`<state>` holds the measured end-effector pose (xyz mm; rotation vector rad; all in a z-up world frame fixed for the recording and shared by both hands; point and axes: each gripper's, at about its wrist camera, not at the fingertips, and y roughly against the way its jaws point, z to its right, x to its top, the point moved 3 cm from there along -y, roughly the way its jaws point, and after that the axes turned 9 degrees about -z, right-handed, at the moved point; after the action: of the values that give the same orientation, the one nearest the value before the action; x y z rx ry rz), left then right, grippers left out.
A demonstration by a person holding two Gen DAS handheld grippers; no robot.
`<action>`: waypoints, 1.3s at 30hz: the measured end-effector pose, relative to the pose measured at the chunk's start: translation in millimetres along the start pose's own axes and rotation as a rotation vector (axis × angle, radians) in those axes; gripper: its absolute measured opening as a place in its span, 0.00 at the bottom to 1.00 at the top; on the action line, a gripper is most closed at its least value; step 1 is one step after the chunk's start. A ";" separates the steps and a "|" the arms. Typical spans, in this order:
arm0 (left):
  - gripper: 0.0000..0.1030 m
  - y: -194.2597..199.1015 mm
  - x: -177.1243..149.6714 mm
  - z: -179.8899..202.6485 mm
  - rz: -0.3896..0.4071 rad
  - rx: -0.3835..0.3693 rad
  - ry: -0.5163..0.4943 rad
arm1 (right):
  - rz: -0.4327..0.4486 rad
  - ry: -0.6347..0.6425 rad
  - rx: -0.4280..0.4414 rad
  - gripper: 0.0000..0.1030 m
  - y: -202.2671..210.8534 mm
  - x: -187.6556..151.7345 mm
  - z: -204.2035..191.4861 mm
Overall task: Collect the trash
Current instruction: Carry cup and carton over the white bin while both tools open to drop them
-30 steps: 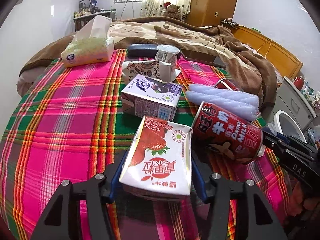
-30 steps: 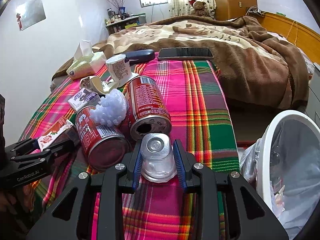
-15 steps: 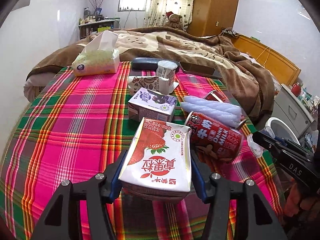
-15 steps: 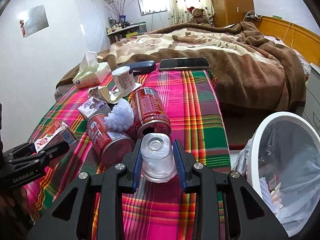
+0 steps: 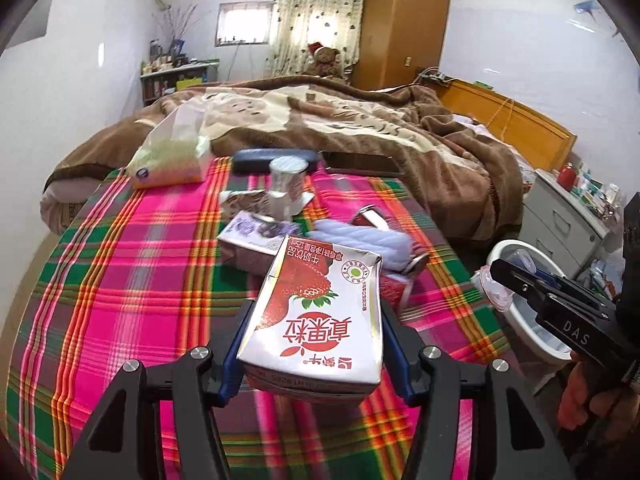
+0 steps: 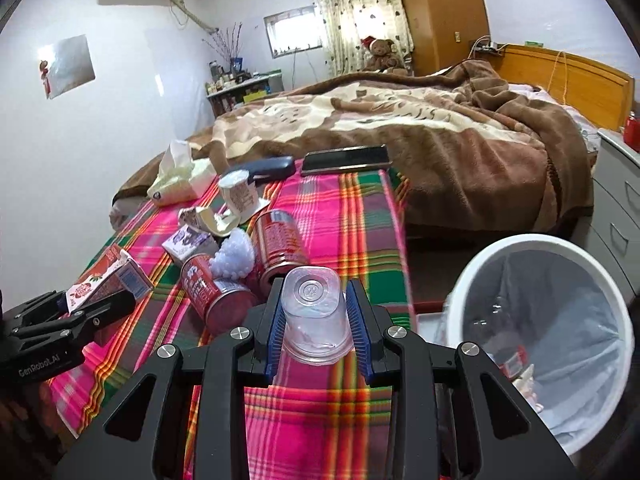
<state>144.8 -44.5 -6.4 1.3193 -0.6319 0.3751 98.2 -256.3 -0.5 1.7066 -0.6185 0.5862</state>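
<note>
My left gripper point(image 5: 316, 340) is shut on a white strawberry milk carton point(image 5: 320, 312), held above the plaid cloth point(image 5: 120, 280). That carton point(image 6: 106, 276) and the left gripper point(image 6: 80, 312) also show at the left of the right wrist view. My right gripper point(image 6: 316, 320) is shut on a clear plastic cup point(image 6: 314, 316), held upside down above the cloth's edge. A white bin point(image 6: 472, 280) with a clear liner stands at the lower right, beside the bed. Two red cans point(image 6: 280, 244), a purple carton point(image 6: 188, 240), white bubble foam point(image 6: 234, 258) and a paper cup point(image 6: 238, 196) lie on the cloth.
A tissue pack point(image 5: 172, 156), a dark case point(image 5: 256, 160) and a phone point(image 6: 346, 158) lie at the cloth's far edge. A brown blanket point(image 6: 440, 140) covers the bed behind. Grey drawers point(image 5: 560, 216) stand to the right of the bin point(image 5: 532, 336).
Both grippers have risen with their loads and drawn back from the trash pile. The bin has come further into the right wrist view.
</note>
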 end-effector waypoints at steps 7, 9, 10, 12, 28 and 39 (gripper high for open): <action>0.57 9.3 6.6 39.3 0.023 -0.036 -0.060 | 0.039 -0.031 -0.032 0.30 18.7 -0.2 21.6; 0.57 9.4 7.5 48.1 0.024 -0.047 -0.075 | 0.047 -0.039 -0.043 0.30 23.0 -0.7 28.6; 0.57 9.0 8.2 54.4 0.023 -0.053 -0.083 | 0.050 -0.044 -0.051 0.30 25.1 -0.8 33.0; 0.57 8.1 9.5 68.0 0.022 -0.069 -0.102 | 0.057 -0.055 -0.063 0.30 29.6 -1.1 42.0; 0.57 -15.5 16.6 175.5 -0.020 -0.203 -0.242 | 0.068 -0.189 -0.179 0.30 52.0 -12.1 121.1; 0.57 -48.0 14.2 237.7 -0.075 -0.240 -0.327 | -0.011 -0.246 -0.237 0.30 42.9 -28.2 164.9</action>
<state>133.4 -287.1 -6.5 1.1774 -0.8695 0.0171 58.2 -422.8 -22.7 1.5672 -0.8190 0.2829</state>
